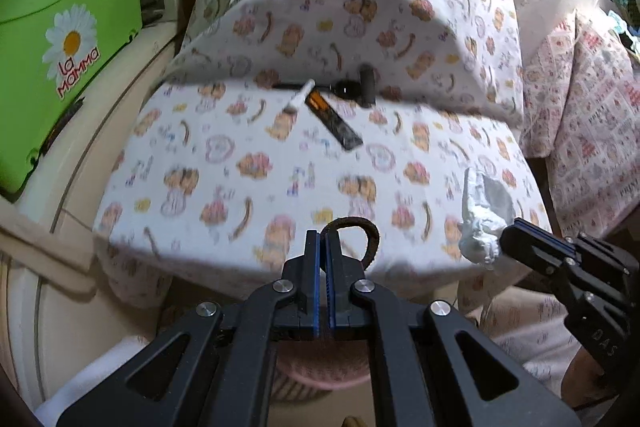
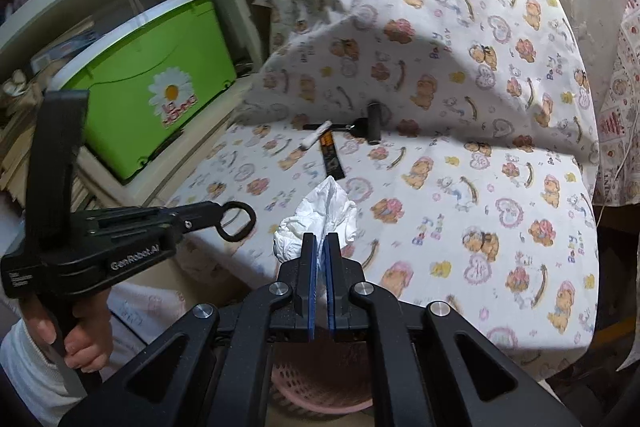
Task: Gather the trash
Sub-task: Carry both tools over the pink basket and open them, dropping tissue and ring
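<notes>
The left gripper (image 1: 323, 239) has its jaws pressed together, pinching a dark loop, and points forward at a low level. The right gripper (image 2: 320, 243) sits just beside it, jaws clamped on crumpled white tissue. The person's left hand (image 2: 82, 337) wraps the left gripper's handle, fingers curled underneath.

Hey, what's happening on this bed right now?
A person is clearing trash off a bear-print sheet with two handheld grippers. The left gripper is shut on a dark loop-shaped band; the right gripper is shut on a crumpled white tissue. A pink basket sits below them. A white stick and a dark wrapper remain on the sheet.
</notes>
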Demonstrator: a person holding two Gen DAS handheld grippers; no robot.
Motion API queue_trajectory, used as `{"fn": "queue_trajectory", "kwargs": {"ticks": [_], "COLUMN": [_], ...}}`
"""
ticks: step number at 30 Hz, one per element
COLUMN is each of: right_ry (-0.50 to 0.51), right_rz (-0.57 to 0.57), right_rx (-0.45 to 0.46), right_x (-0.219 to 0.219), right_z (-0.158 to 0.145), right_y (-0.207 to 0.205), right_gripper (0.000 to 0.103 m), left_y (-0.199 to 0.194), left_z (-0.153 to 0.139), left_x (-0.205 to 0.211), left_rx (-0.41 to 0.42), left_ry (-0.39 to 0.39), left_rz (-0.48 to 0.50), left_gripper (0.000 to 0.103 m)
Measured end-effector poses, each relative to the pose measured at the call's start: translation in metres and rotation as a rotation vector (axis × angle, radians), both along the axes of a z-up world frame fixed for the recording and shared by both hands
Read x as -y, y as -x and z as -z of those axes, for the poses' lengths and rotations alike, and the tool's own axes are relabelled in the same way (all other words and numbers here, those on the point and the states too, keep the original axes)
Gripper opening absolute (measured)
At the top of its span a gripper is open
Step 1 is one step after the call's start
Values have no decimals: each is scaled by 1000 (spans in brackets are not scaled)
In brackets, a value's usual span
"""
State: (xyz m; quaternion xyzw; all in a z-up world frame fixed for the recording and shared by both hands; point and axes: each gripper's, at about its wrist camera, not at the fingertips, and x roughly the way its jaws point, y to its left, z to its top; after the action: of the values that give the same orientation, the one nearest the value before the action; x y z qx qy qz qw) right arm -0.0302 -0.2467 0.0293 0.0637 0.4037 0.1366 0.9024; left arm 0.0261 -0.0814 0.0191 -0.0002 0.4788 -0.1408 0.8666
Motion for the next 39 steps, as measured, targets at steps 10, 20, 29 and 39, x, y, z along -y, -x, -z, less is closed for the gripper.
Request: {"fn": "queue_trajectory", "kwargs": {"ticks": [10,20,29,39], "right_ry": [26,63,59,177], "right_rz": [-101,-150,-143,-116], "right_rx": [-87,-182,-316,-403], "right_x": [-27,-40,-38,-48], "right_z": [31,53,87,137], "right_y": [11,12,11,-1], "right_gripper": [5,5,5,5], "left_y": [5,5,0,-9], "left_z": [26,52,89,137], "left_x": [4,7,11,16], "left_rx": [-99,-205,-287,-371], "left_ry": [-53,-76,-124,-198], "left_rz": [43,50,31,-8], "left_gripper": [2,2,3,3]}}
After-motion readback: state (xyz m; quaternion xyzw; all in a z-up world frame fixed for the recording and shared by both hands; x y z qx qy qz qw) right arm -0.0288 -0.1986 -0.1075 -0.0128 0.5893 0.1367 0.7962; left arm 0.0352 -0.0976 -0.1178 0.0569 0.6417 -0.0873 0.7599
